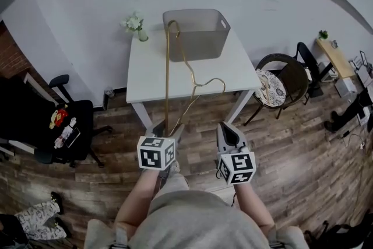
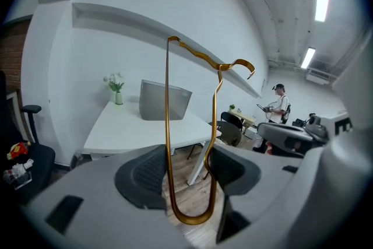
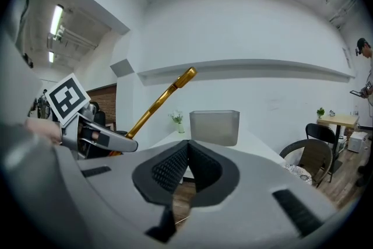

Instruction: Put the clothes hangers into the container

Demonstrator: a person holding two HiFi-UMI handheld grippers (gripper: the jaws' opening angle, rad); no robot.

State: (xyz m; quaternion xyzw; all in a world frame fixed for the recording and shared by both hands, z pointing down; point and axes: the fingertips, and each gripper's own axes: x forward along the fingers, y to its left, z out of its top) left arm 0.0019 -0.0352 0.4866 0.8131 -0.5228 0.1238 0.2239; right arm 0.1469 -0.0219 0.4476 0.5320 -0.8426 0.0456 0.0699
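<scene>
The left tool (image 2: 189,175) is clamped on the gold hanger (image 2: 167,125). The narrow U-shaped bend of the wire sits between the two dark ribbed pads (image 2: 143,175), with one run of wire against each pad. From that grip the hanger stands upright in the air, its long bar rising straight up and its curled hook (image 2: 242,64) at the top.

The right tool (image 3: 187,151) has its jaws pressed together with nothing between them. It is held just beside the left tool (image 1: 169,130), and from its own view the hanger (image 3: 154,107) slants up at the left.

In the head view both tools, the right one (image 1: 228,136) included, are on the person's side of the white desk (image 1: 145,79), above the wooden floor (image 1: 291,143). The hanger (image 1: 167,79) is lifted in front of the desk, outside the container.

The grey container (image 1: 195,32) stands open at the far side of the desk near the wall. A small vase of white flowers (image 1: 137,25) stands beside it on the left. A wicker chair (image 1: 285,81) is at the desk's right end and a black office chair (image 1: 58,125) stands well apart to the left.
</scene>
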